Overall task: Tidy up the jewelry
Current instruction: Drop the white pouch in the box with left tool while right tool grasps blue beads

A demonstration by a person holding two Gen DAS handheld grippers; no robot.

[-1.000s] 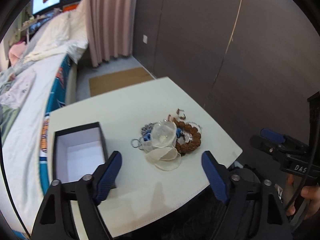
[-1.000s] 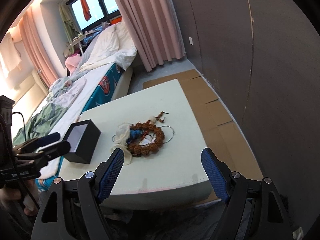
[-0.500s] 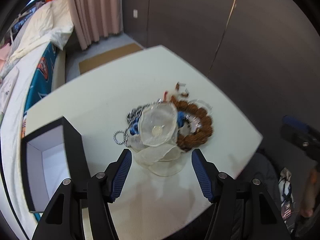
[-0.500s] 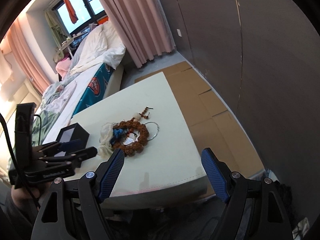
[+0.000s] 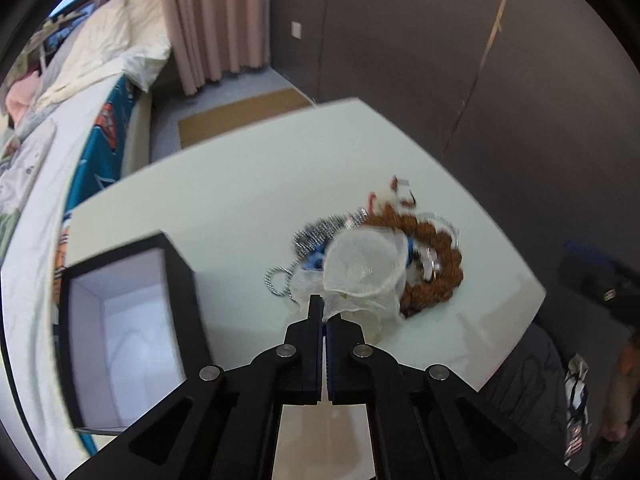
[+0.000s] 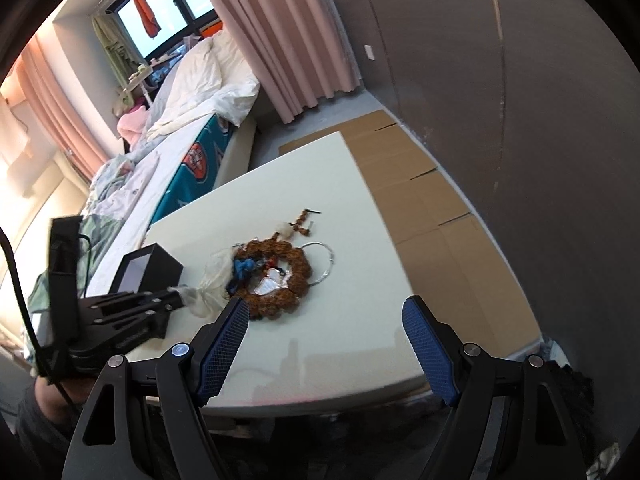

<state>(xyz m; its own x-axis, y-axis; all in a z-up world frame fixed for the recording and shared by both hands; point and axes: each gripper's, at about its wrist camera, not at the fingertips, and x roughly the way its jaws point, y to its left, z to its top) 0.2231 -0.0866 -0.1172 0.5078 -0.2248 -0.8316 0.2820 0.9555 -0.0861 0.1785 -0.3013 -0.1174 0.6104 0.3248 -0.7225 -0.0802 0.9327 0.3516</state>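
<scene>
Tabletop [image 5: 224,184], white, rectangular, beside a bed [image 6: 188,148].

Jewelry heap, right of centre on the tabletop:
- Sheer organza pouch [image 5: 362,270], translucent white, lying on the near-left side of the heap over a blue item [image 6: 243,267].
- Brown bead bracelet [image 6: 280,272], large rough beads in a ring, with a white heart-shaped pendant [image 6: 267,283] inside the ring.
- Silver ball chain [image 5: 280,278], looped at the heap's left edge.
- Thin silver bangle [image 6: 322,262], touching the bracelet's far-right side.

Black gift box [image 5: 128,328], open, white-lined, standing left of the heap, apart from it.

Left gripper [image 5: 323,312]: fingers clenched, having just closed, pinching the near edge of the organza pouch.

Right gripper [image 6: 326,344]: fingers released and spread wide, above the tabletop's near edge, nothing between them.
</scene>
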